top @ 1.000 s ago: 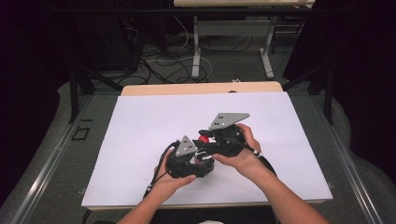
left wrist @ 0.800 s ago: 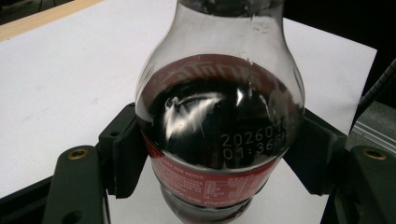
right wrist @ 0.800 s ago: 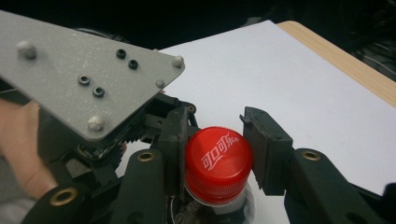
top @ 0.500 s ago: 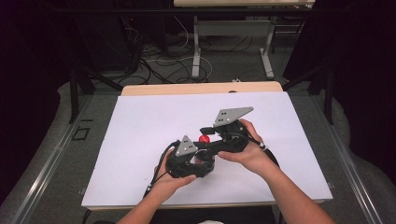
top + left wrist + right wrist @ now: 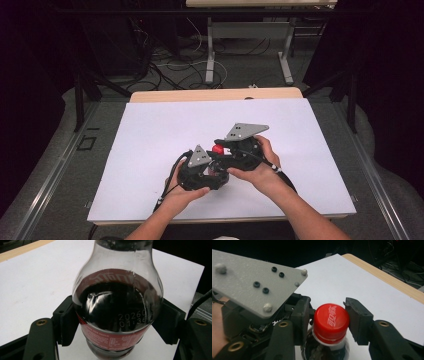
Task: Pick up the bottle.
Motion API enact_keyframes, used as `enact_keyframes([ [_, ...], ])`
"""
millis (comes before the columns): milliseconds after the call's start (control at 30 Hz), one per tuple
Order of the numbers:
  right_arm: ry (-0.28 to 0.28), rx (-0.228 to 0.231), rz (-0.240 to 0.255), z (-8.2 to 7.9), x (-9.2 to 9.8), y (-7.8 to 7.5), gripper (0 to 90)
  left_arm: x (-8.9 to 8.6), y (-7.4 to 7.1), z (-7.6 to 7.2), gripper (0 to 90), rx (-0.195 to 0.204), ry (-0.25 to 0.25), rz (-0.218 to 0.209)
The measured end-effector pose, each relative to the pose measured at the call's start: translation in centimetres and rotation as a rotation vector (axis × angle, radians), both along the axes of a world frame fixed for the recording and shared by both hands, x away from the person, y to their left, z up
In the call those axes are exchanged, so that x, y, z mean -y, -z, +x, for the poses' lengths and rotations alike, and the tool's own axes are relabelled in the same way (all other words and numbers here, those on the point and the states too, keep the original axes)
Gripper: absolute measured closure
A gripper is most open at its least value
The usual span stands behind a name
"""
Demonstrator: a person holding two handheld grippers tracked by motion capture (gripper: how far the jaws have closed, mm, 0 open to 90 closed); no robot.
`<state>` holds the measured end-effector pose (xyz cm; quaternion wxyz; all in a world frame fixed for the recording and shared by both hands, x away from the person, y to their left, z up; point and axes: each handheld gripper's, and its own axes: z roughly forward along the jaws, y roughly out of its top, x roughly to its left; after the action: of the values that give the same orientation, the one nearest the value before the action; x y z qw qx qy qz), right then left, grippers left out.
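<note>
1. From the high view we see the bench (image 5: 150, 150) under a white sheet. Both hands meet near its front middle, and they and the grippers hide almost all of the bottle (image 5: 117, 312) there; its red cap (image 5: 218, 148) peeks out between them.
2. In the left gripper view the top of the bottle is cut off by the frame. It holds a dark drink, and the printed date on the glass-clear wall is only partly readable.
3. Our left gripper (image 5: 117, 326) has its fingers (image 5: 66, 322) drawn narrow, pressing on both sides of the bottle's belly at the red label.
4. Our right gripper (image 5: 329, 320) has just been closing its fingers (image 5: 358, 320) on the cap (image 5: 331, 322). One finger touches it; the other sits just beside it, and we cannot tell if it presses.
</note>
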<state>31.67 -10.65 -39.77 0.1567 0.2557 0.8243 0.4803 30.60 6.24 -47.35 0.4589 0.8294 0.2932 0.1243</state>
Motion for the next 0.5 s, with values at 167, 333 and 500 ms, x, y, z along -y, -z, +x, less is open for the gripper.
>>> enact_keyframes([
  [167,-0.035,-0.013,-0.014,0.5,0.0,-0.1,61.0,-0.2,-0.1,0.1,30.2,-0.005,0.011,0.011],
  [333,-0.183,-0.067,-0.018,2.1,0.8,-0.6,61.5,-0.1,-0.1,0.0,30.3,0.01,0.013,0.001],
  [500,-0.256,-0.058,-0.02,2.7,1.2,-0.9,61.5,0.0,-0.3,-0.2,30.2,-0.001,0.014,-0.007],
])
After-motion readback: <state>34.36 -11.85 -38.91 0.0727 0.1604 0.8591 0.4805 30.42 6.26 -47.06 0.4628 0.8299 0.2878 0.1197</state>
